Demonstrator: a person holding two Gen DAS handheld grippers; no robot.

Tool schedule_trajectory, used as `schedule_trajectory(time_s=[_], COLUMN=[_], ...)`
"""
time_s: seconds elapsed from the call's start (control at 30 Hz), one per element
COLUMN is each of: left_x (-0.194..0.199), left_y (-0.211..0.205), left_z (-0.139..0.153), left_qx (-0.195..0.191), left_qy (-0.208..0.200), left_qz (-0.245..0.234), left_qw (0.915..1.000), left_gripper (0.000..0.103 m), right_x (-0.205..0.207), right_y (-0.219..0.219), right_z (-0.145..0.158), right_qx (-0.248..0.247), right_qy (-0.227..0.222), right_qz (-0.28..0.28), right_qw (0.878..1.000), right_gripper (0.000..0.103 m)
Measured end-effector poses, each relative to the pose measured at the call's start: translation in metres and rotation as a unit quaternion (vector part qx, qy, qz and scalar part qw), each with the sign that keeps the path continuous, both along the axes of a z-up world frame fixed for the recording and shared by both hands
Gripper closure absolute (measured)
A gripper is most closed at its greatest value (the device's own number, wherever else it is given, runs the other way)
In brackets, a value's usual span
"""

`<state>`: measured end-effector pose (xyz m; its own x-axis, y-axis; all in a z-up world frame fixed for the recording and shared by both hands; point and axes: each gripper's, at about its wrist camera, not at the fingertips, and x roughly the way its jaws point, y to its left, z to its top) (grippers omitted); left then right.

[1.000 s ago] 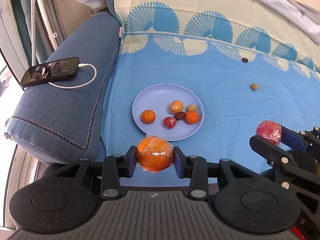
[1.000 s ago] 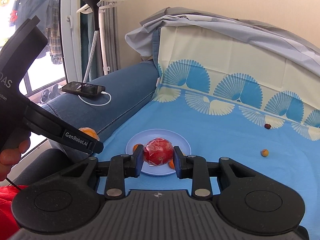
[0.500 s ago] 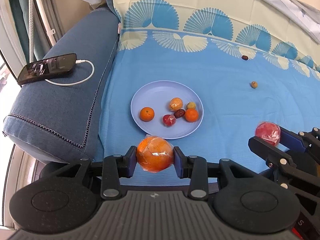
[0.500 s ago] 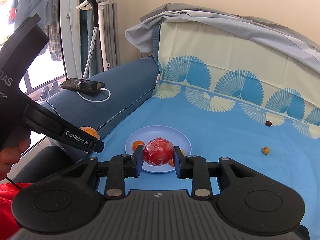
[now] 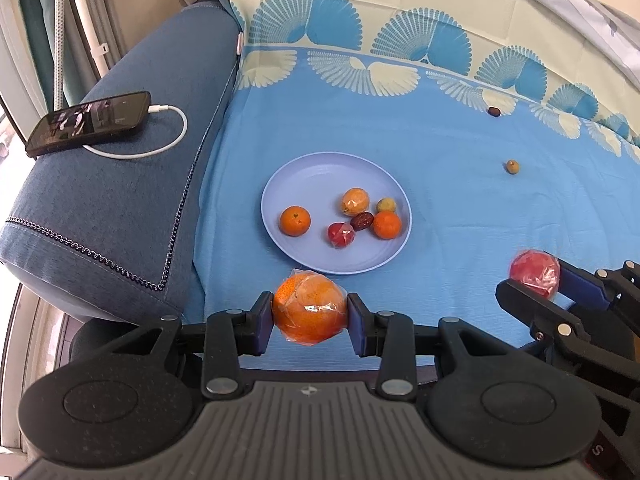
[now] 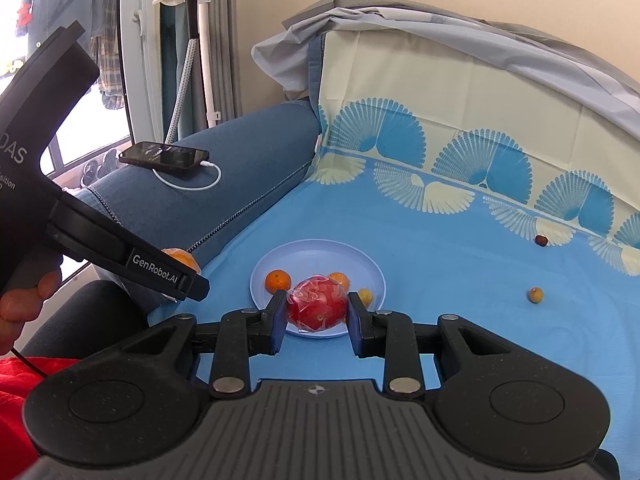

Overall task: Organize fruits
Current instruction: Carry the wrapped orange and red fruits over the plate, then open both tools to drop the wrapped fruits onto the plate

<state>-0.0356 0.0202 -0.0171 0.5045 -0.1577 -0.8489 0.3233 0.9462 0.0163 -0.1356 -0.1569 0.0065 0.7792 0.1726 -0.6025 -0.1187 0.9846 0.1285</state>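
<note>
My left gripper (image 5: pixel 310 316) is shut on a large plastic-wrapped orange (image 5: pixel 309 307), held above the blue cloth just in front of the lilac plate (image 5: pixel 304 178). The plate holds several small fruits, among them a mandarin (image 5: pixel 295 220) and a wrapped red fruit (image 5: pixel 340 234). My right gripper (image 6: pixel 316 312) is shut on a wrapped red apple (image 6: pixel 317 309), held above the plate's (image 6: pixel 316 252) near edge. The right gripper also shows in the left wrist view (image 5: pixel 536 280). Two small fruits lie loose on the cloth: a yellowish one (image 5: pixel 512 167) and a dark one (image 5: pixel 494 111).
A phone (image 5: pixel 90 122) with a white charging cable lies on the blue sofa armrest (image 5: pixel 120 200) left of the plate. The patterned cloth rises up the sofa back (image 5: pixel 400 8). A white stand (image 6: pixel 200 40) and a window are beyond the armrest.
Both grippers have moved slightly forward toward the plate, still holding their fruits. The plate and loose fruits lie where they were.
</note>
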Motion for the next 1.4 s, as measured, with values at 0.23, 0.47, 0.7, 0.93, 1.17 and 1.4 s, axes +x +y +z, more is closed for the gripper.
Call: schedule_trajectory(time_s=[0.23,0.47,0.7,0.93,1.17,1.4], left_x=[0.019,0.054,0.101,0.15,0.191,0.218], left_y=[0.007,0.01,-0.002,-0.023,-0.045,-0.059], left_z=[-0.005,-0.007,-0.019,-0.049,-0.086,-0.118], left_qx=[-0.005,-0.007,-0.003,0.013,0.036,0.053], left_qy=[0.007,0.005,0.015,0.034,0.05,0.069], left_qz=[0.017,0.042,0.044,0.032,0.015,0.009], left_qw=[0.9998,0.9991,0.9989,0.9988,0.998,0.9962], left_gripper=[0.061,0.061,0.061,0.061,0.061,0.061], right_x=[0.014,0.041,0.086,0.143,0.189,0.217], right_y=[-0.001,0.001,0.003,-0.001,-0.013,-0.016], right_z=[-0.009,-0.023,-0.045,-0.076,-0.113,-0.141], right_qx=[-0.004,0.001,0.007,0.005,-0.011,-0.016], right_qy=[0.015,0.028,0.042,0.051,0.075,0.104], right_qz=[0.003,0.005,0.011,0.01,0.012,0.017], right_qw=[1.0,1.0,0.999,0.999,0.997,0.994], right_gripper=[0.07,0.07,0.07,0.07,0.07,0.07])
